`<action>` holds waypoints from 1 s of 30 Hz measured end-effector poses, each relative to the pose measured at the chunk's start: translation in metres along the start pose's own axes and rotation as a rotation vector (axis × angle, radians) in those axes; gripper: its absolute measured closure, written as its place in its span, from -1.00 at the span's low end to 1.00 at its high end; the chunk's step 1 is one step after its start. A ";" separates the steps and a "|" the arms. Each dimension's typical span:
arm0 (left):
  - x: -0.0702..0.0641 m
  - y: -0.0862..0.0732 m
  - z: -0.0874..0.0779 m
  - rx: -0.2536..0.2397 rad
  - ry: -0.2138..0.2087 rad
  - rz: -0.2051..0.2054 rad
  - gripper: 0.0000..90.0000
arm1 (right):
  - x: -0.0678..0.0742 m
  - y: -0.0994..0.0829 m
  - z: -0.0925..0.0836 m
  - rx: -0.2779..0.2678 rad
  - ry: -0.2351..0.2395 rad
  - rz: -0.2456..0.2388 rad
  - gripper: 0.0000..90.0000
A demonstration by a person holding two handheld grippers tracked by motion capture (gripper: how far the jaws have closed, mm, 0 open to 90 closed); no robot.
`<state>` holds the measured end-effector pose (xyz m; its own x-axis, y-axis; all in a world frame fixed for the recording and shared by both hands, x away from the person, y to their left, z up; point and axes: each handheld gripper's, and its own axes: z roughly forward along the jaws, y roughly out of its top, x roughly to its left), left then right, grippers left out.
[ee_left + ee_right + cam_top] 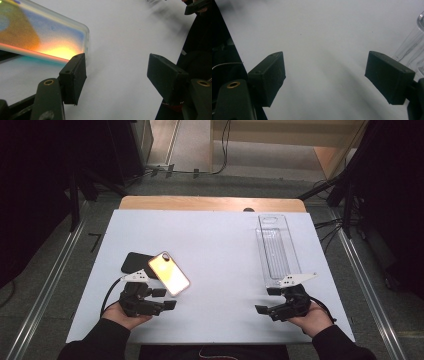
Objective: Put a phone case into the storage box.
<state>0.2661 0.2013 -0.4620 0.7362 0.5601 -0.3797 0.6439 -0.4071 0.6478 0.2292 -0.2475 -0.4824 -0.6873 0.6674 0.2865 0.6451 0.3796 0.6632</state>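
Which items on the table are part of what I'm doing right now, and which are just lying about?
In the job:
- phone case, next to the left tool
- black phone, partly under the case

Lying about:
- clear plastic tray, beside the right tool

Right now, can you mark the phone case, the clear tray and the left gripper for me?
phone case (170,273), high view, middle of its glowing orange back.
clear tray (278,251), high view, bare ribbed floor at mid-length.
left gripper (116,75), left gripper view, gap midway between its open fingertips, over the white table.
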 end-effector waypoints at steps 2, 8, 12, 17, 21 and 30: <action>0.001 0.001 0.000 -0.002 0.003 0.001 -0.29 | 0.000 -0.001 -0.001 0.001 -0.003 0.005 -0.67; 0.002 0.003 -0.002 -0.021 0.006 -0.028 -0.35 | 0.000 -0.001 -0.001 0.004 -0.004 0.005 -0.67; 0.004 0.004 -0.005 -0.037 0.020 -0.030 -0.39 | 0.000 -0.002 -0.001 -0.001 -0.003 0.008 -0.67; 0.007 0.010 -0.008 -0.023 0.059 -0.052 -0.51 | 0.000 -0.002 -0.002 0.004 -0.007 0.013 -0.67; 0.013 0.012 -0.013 -0.037 0.074 -0.053 -0.51 | 0.000 -0.003 -0.002 0.004 -0.010 0.015 -0.67; 0.033 0.023 -0.018 -0.036 0.135 -0.082 -0.46 | 0.000 -0.003 -0.002 0.005 -0.008 0.015 -0.67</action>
<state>0.3013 0.2234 -0.4472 0.6455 0.6830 -0.3418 0.6910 -0.3316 0.6423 0.2270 -0.2499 -0.4831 -0.6747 0.6784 0.2907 0.6571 0.3727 0.6553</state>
